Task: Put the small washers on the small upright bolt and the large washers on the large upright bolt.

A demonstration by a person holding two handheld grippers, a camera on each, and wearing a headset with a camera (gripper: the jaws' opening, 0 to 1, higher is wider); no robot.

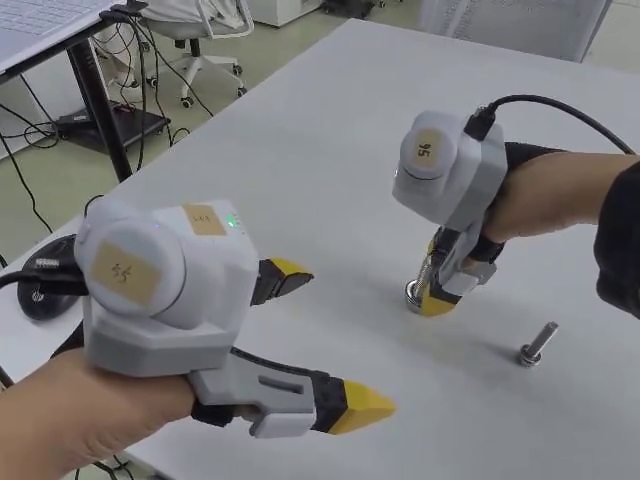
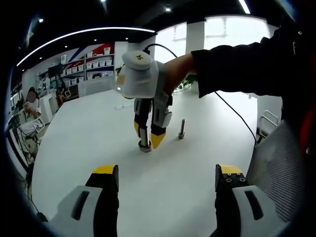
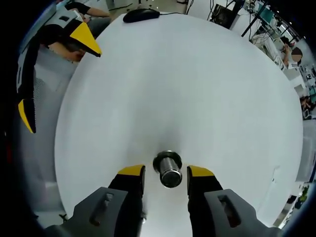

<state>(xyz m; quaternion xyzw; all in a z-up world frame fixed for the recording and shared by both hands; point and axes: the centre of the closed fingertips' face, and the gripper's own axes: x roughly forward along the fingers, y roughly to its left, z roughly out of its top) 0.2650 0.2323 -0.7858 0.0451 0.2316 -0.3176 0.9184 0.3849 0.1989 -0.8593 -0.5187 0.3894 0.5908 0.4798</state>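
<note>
White table (image 1: pixel 330 130), large bolt (image 3: pixel 168 169) upright on it, small bolt (image 1: pixel 537 344) near, black corded device (image 1: pixel 42 288) at the edge

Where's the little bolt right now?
In the head view the small bolt stands on the white table at the right, beside the right gripper straddling the large bolt.

The right hand-held gripper (image 1: pixel 434 300) hides most of the large bolt (image 1: pixel 424 272); its base, possibly ringed by washers (image 1: pixel 412 293), is blurred.

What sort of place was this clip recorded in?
Probably an open-plan office or lab: a large white table, a wheeled office chair by a desk, and stocked wall shelves in the left gripper view.
</note>
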